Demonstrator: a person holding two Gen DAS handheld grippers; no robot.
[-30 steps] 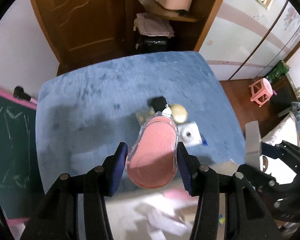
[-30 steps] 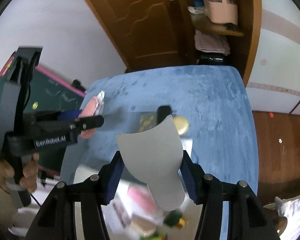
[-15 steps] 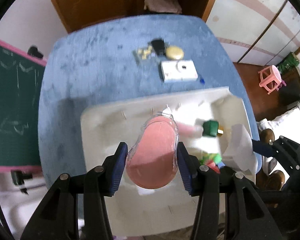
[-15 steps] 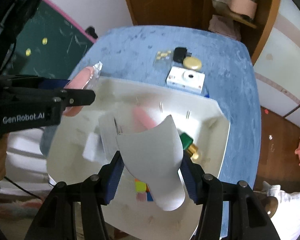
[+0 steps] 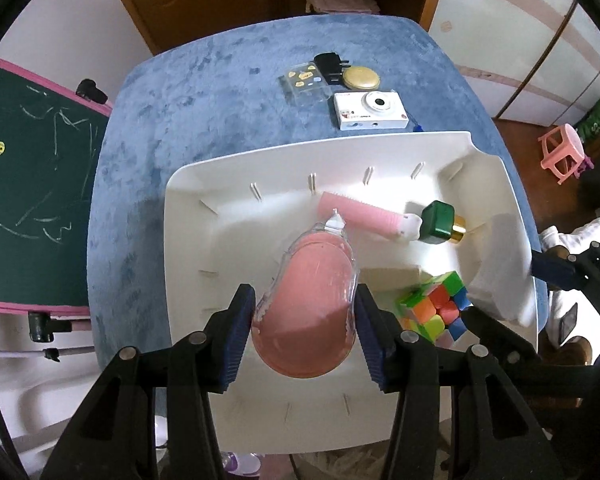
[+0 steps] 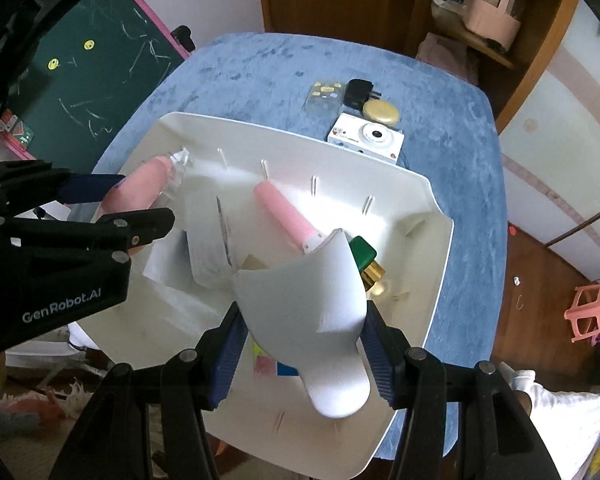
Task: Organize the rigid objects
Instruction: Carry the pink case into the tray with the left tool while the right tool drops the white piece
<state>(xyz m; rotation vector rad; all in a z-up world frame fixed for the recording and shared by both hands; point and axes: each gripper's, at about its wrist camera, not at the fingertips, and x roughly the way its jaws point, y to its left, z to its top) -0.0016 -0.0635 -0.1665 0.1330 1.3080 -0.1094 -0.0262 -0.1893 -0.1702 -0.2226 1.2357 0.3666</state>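
Left hand-held gripper (image 5: 306, 322): blue pads clamped on the two sides of a clear plastic blister pack with a pink insert (image 5: 308, 304); it points steeply down over the tray, with the pack's tip at 12 o'clock.
Right hand-held gripper (image 6: 302, 346): pads clamped on a curved white plastic shoehorn-like piece (image 6: 312, 304), held over the tray's 5 o'clock part in the right wrist view.
Tray: a large white plastic tray with ribbed walls (image 5: 204, 216) lies on the blue plush counter (image 5: 172, 104) and fills the near half of it.
In the tray: a pink ribbed cylinder with a white cap (image 5: 360, 216) lies at about 1 o'clock from the blister pack; a dark green square-capped bottle with a gold collar (image 5: 440, 222) is just beside its white end; a multicoloured puzzle cube (image 5: 436, 304) sits at 3 o'clock from the pack; a flat cream-coloured block (image 5: 392, 278) lies between the cube and the pack.
On the counter beyond the tray: a white compact camera (image 5: 370, 112) lies just past the tray's 12 o'clock edge; behind it are a gold round compact (image 5: 360, 79), a black plug adapter (image 5: 329, 67) and a clear packet with yellow pieces (image 5: 304, 84), all close together.
Surroundings: a green chalkboard with a pink frame (image 5: 24, 184) stands at 9 o'clock; a pink plastic stool (image 5: 564, 156) is on the floor at 3 o'clock.
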